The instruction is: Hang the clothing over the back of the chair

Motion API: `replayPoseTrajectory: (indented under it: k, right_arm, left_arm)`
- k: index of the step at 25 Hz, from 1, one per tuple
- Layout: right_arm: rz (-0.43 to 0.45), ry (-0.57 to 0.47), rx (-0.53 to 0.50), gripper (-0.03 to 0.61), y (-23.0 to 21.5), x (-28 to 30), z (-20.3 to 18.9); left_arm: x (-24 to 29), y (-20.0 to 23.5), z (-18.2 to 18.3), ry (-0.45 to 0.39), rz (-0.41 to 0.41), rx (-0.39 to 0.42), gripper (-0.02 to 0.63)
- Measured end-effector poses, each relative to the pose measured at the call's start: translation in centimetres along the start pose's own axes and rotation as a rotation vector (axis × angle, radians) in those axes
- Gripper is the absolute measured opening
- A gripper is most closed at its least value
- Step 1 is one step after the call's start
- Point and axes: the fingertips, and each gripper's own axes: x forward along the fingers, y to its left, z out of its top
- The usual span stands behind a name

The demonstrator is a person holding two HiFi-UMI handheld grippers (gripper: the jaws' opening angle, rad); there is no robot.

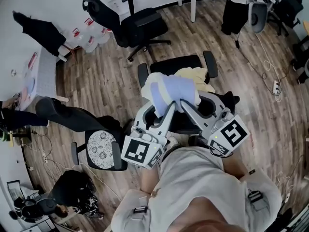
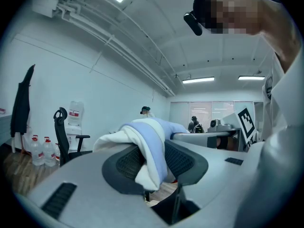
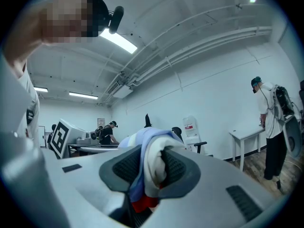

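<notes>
Soft fabric is clamped in both tools: the left gripper (image 2: 154, 164) is closed on a thick fold of the pale blue and white garment (image 1: 171, 92). The right gripper (image 3: 149, 167) is pinched on another fold, with a red scrap showing beneath its pads. The garment is held in the air between the two tools, gathered in a lump. It hangs just over the black office chair (image 1: 181, 63), on whose seat a yellowish cloth (image 1: 195, 75) is lying.

The garment is judged light and limp, with no stiffness at all, so it will sag from wherever it is gripped. Nothing fragile is expected. The two holds look close together, so it stays bunched. Holds set wider along one edge should let it spread. It is likely to slide off the chair back unless its weight is shared evenly between both sides.
</notes>
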Motion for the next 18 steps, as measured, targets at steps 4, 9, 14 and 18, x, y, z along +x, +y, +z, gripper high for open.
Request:
replayPoseTrajectory:
  k: [4,9,14,18]
  right_arm:
    - [-0.029,-0.008,0.001,0.11,-1.9,-1.8,0.2]
    - [-0.054,-0.018,0.003,0.111,-4.8,-4.9,0.5]
    - [-0.063,-0.022,0.005,0.11,-5.5,-5.8,0.7]
    - [-0.056,-0.022,0.007,0.11,-5.8,-6.2,0.8]
  left_arm:
    - [2.0,-1.7,-0.1,0.008,-0.03,0.006,0.149]
    - [5.1,-4.7,-0.3,0.023,-0.054,0.015,0.149]
    - [5.8,-5.6,-0.3,0.03,-0.063,0.019,0.149]
    - [6.0,-6.0,-0.3,0.038,-0.054,0.022,0.149]
